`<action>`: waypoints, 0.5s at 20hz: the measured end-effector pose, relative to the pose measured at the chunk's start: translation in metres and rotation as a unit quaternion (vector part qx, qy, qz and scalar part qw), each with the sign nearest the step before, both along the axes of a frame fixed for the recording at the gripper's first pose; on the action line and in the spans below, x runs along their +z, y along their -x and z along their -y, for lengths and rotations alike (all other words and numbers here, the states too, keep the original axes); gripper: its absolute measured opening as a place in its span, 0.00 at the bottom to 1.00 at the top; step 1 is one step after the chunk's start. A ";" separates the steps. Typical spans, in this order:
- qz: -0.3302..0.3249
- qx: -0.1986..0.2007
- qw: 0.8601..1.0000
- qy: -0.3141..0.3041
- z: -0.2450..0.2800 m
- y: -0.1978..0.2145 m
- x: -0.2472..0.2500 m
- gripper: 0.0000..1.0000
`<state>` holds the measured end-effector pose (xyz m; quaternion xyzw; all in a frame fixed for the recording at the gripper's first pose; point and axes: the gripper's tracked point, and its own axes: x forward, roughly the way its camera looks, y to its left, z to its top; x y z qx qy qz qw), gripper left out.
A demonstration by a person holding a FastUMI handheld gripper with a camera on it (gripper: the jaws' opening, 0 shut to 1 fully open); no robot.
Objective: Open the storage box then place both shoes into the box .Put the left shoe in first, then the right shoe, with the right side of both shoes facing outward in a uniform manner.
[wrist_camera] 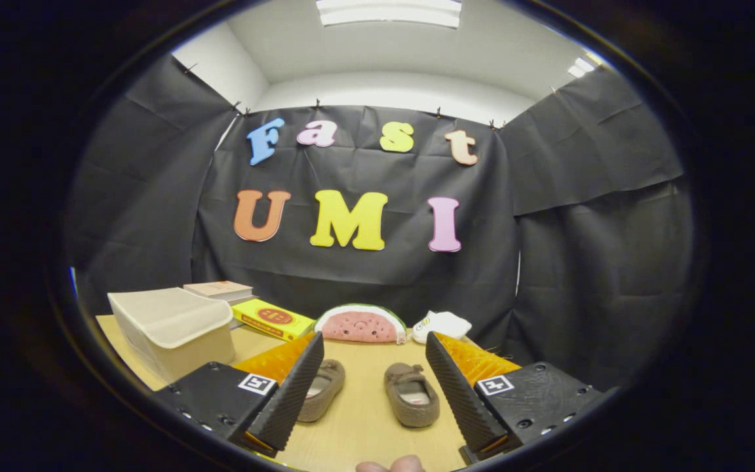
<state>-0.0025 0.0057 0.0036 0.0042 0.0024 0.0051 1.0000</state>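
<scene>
The gripper (374,383) is held open above a wooden table (364,432), two shoes (411,394) seen between its fingers, black cloth walls behind.

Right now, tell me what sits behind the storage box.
Behind the storage box, its lid shut, a book and a yellow box show partly; the rest is covered. Gripper open, holding nothing.

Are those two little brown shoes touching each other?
Apart. The gripper view shows bare table between the left shoe and right shoe; gripper open.
</scene>
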 end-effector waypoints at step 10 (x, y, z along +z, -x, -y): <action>-0.019 0.082 0.995 -0.050 -0.063 -0.017 -0.014 0.95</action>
